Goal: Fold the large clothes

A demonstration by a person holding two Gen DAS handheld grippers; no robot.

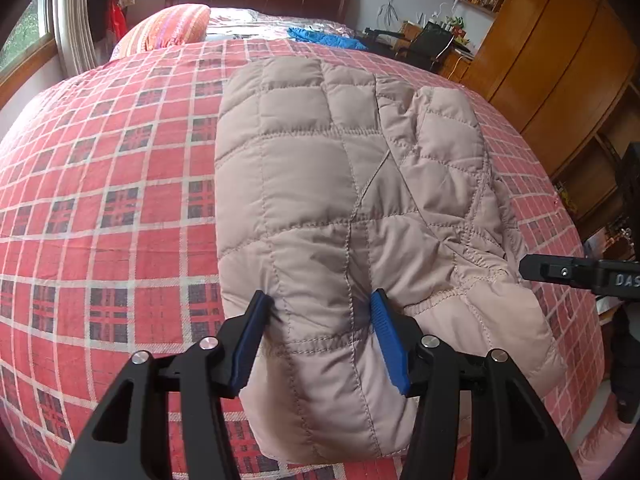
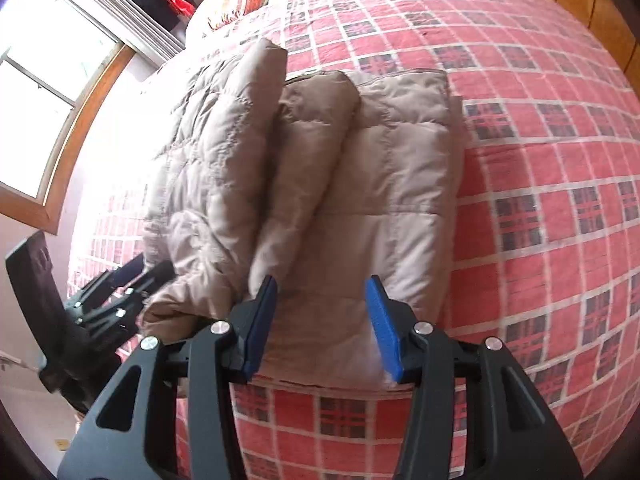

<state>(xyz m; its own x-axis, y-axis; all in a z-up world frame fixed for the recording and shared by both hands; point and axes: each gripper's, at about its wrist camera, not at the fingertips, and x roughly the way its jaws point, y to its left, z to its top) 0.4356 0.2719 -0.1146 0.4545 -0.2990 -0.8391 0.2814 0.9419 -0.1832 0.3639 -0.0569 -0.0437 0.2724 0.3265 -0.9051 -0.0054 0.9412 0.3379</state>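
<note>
Left tool (image 1: 322, 312): jaws apart, straddling quilted jacket (image 1: 340, 184) hem at bed (image 1: 100, 200) foot edge (long axis toward headboard); right tool (image 2: 322, 300) likewise apart.

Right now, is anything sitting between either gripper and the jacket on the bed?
Nothing visible. The left gripper is open with its fingers straddling a puffy fold at the near edge of the beige jacket. The right gripper is open right over the jacket's near end. Only bedspread surrounds it.
</note>
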